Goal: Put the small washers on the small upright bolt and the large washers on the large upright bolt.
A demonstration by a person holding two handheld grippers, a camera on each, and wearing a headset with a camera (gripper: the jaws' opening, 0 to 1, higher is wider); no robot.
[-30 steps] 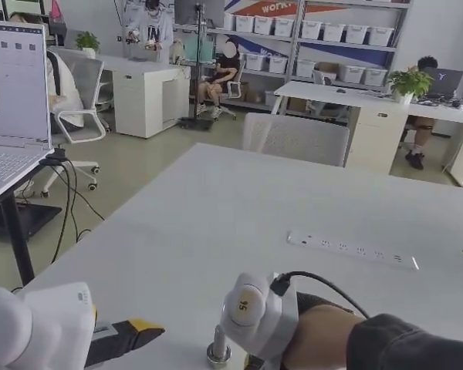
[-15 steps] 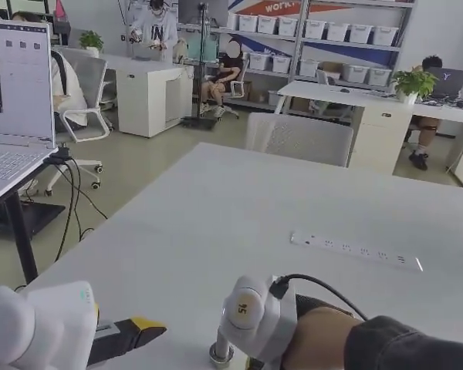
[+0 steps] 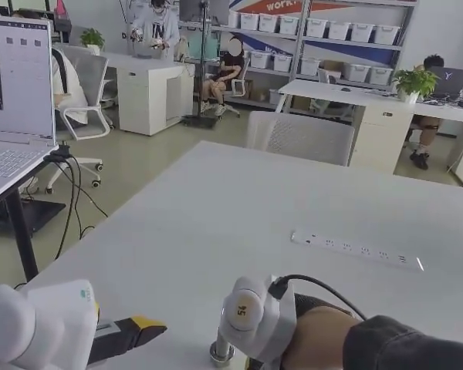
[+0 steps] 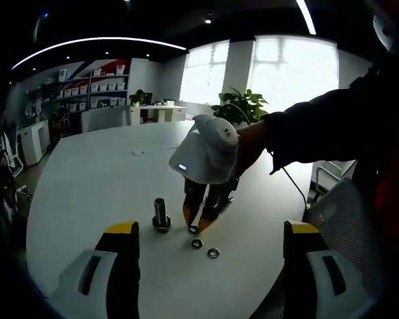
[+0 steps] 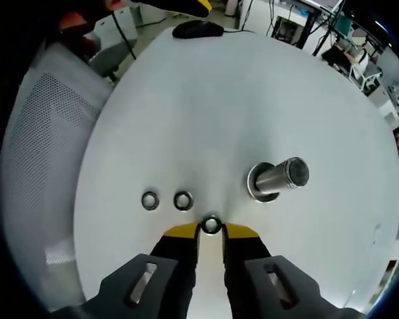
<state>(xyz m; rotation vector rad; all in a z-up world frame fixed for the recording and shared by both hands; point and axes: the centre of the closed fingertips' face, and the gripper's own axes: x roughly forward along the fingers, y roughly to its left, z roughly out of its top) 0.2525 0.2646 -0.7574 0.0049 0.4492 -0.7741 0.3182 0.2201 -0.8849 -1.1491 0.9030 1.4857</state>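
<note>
One upright steel bolt (image 5: 279, 178) stands on the white table (image 3: 216, 216); it is also the bolt (image 4: 161, 214) in the left gripper view and the bolt (image 3: 221, 347) at the head view's bottom edge. My right gripper (image 5: 211, 234) points down at the tabletop, shut on a small washer (image 5: 211, 224) that lies flat just left of the bolt. Two more small washers (image 5: 183, 200) (image 5: 149, 200) lie loose beside it. My left gripper (image 4: 211, 229) is held wide open, apart from the work, and faces the right gripper (image 4: 206, 149) and the washers (image 4: 213, 252).
A white power strip (image 3: 355, 250) lies further out on the table. A laptop (image 3: 15, 100) stands on a stand to the left. A grey chair back (image 3: 297, 137) rises at the far table edge. A mesh chair (image 5: 46, 133) sits by the near edge.
</note>
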